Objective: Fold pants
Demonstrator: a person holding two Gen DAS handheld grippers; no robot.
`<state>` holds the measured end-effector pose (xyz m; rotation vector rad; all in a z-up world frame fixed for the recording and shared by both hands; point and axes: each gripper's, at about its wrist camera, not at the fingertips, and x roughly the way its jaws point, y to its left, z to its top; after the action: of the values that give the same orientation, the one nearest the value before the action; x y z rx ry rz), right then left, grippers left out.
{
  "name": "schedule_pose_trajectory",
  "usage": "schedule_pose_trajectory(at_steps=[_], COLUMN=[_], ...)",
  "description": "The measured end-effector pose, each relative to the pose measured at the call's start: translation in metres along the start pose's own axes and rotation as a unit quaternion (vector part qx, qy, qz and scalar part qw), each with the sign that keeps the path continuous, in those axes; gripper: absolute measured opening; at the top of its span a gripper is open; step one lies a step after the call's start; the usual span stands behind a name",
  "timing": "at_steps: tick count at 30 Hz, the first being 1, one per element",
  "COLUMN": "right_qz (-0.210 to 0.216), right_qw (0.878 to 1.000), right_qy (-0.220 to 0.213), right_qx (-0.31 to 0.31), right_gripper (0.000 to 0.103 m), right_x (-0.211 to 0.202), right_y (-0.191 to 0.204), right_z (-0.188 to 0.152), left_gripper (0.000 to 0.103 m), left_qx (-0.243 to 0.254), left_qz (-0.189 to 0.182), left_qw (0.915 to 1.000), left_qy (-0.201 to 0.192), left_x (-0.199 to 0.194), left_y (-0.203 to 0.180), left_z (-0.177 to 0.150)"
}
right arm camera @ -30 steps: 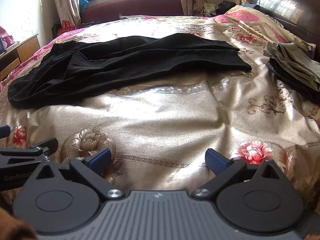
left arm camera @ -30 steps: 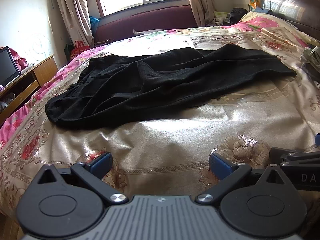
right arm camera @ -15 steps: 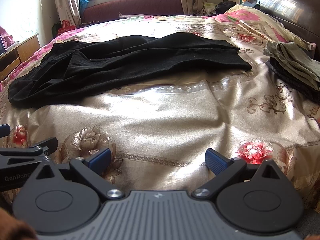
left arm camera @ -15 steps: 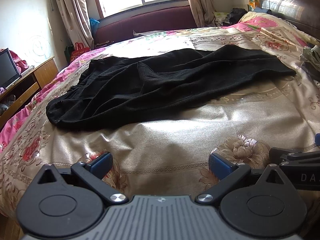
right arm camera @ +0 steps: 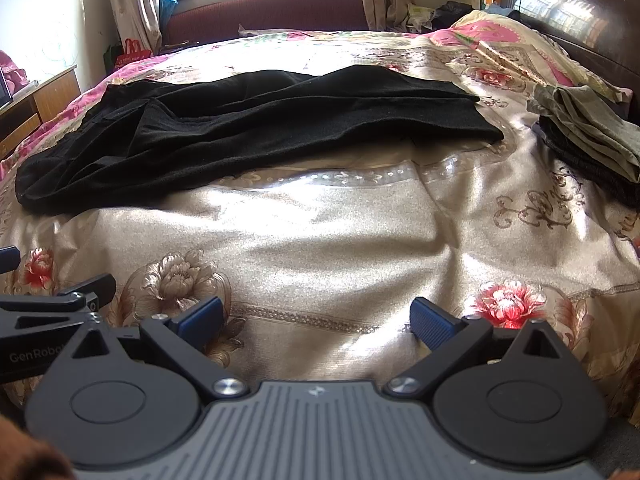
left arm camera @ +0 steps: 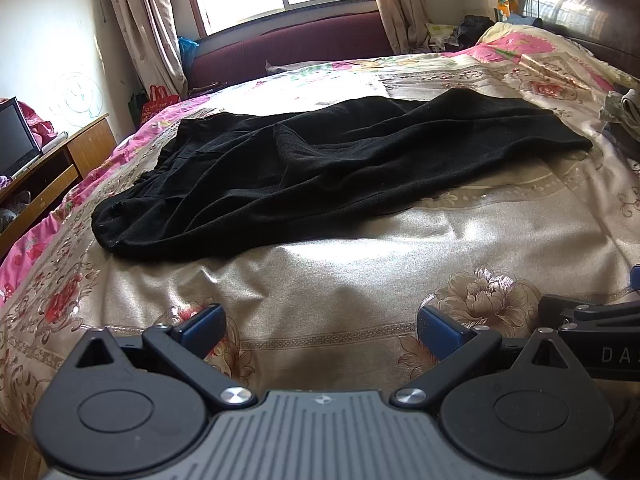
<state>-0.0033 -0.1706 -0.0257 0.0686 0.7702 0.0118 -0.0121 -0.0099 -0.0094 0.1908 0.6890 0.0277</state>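
Note:
Black pants [left arm camera: 320,168] lie stretched across the middle of the bed, rumpled, one end at the left and the other at the right; they show too in the right wrist view as black pants [right arm camera: 248,128]. My left gripper [left arm camera: 320,326] hovers open over the near part of the bedspread, well short of the pants, nothing between its blue pads. My right gripper [right arm camera: 316,320] is open as well, empty, beside the left one and equally far from the pants. Each gripper's side shows at the edge of the other's view.
A gold floral bedspread [right arm camera: 340,232] covers the bed. Folded olive and dark garments [right arm camera: 588,140] are stacked at the right. A dark wooden headboard [right arm camera: 580,8] stands at right, a wooden desk [left arm camera: 48,172] with a screen at left, a maroon sofa [left arm camera: 288,48] under the window.
The left gripper's view has shifted slightly, with the pants sitting a little lower and more to the right. The right gripper has barely moved. Both stay open.

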Motion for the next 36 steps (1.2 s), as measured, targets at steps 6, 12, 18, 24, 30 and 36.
schedule_pose_trajectory(at_steps=[6,12,18,24,30,36], right_qz=[-0.001,0.0,0.001,0.001,0.004,0.005], right_qw=[1.0,1.0,1.0,1.0,1.0,0.999], right_qy=[0.0,0.001,-0.001,0.0,0.0,-0.017], right_qx=[0.0,0.001,-0.007,-0.01,-0.003,0.037], right_gripper=[0.099,0.099,0.099,0.099,0.099,0.099], right_x=[0.0,0.0,0.0,0.0,0.001,0.017], right_y=[0.0,-0.001,0.001,0.003,0.001,-0.023], right_z=[0.0,-0.001,0.0,0.0,0.009,0.048], left_gripper=[0.103,0.103,0.103,0.103,0.103,0.103], left_qx=[0.0,0.0,0.0,-0.001,-0.002,0.016], left_qz=[0.0,0.0,-0.001,-0.001,-0.008,-0.029], left_qw=[1.0,1.0,1.0,1.0,1.0,0.9986], left_qy=[0.0,0.0,0.002,0.002,-0.004,-0.041], left_x=[0.0,0.0,0.001,0.003,0.004,0.016], left_y=[0.0,0.0,-0.001,-0.002,-0.001,-0.008], left_z=[0.0,0.0,0.0,-0.001,0.006,0.04])
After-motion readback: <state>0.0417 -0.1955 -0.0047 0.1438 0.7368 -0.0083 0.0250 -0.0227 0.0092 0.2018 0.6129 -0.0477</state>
